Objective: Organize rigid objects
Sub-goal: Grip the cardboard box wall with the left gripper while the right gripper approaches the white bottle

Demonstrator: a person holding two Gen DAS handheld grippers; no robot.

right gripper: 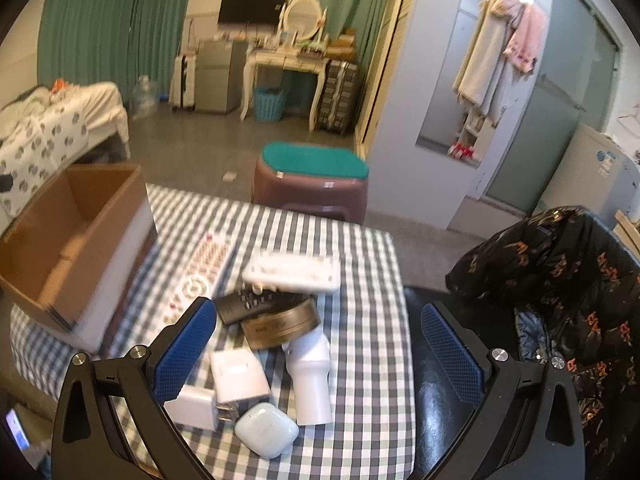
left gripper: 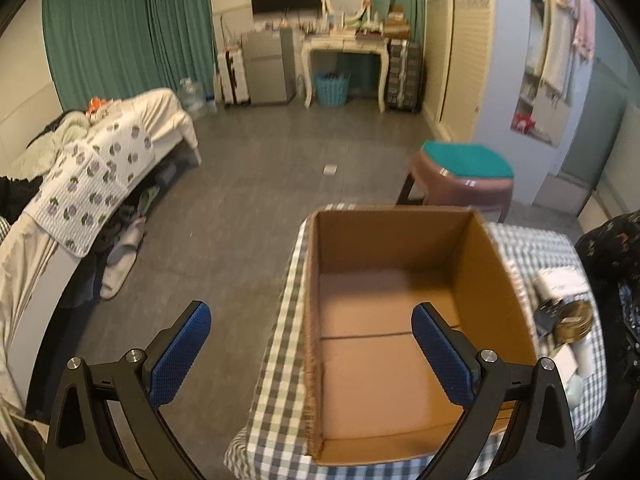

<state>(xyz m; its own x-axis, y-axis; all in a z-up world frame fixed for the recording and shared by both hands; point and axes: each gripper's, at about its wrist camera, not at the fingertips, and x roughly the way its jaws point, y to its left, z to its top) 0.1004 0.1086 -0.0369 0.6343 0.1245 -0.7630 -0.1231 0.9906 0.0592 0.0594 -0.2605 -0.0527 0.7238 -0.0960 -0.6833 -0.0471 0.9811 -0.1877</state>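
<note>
- Left gripper (left gripper: 310,346) spread wide, holding nothing, above the cardboard box (left gripper: 404,320) on the checked table (right gripper: 372,312)
- Right gripper (right gripper: 318,350) spread wide, holding nothing, above remotes, round tin (right gripper: 282,326) and earbud case (right gripper: 266,430) beside the box

Teal-topped stool (right gripper: 312,178), unmade bed (left gripper: 100,168), vanity desk (left gripper: 344,46), blue basket (right gripper: 269,104), green curtains (left gripper: 120,28)

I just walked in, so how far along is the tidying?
Nothing looks done yet: the cardboard box is empty. Nothing is in hand; the left claw and right claw are open. The remotes, tin, chargers and earbud case remain on the checked cloth.
</note>
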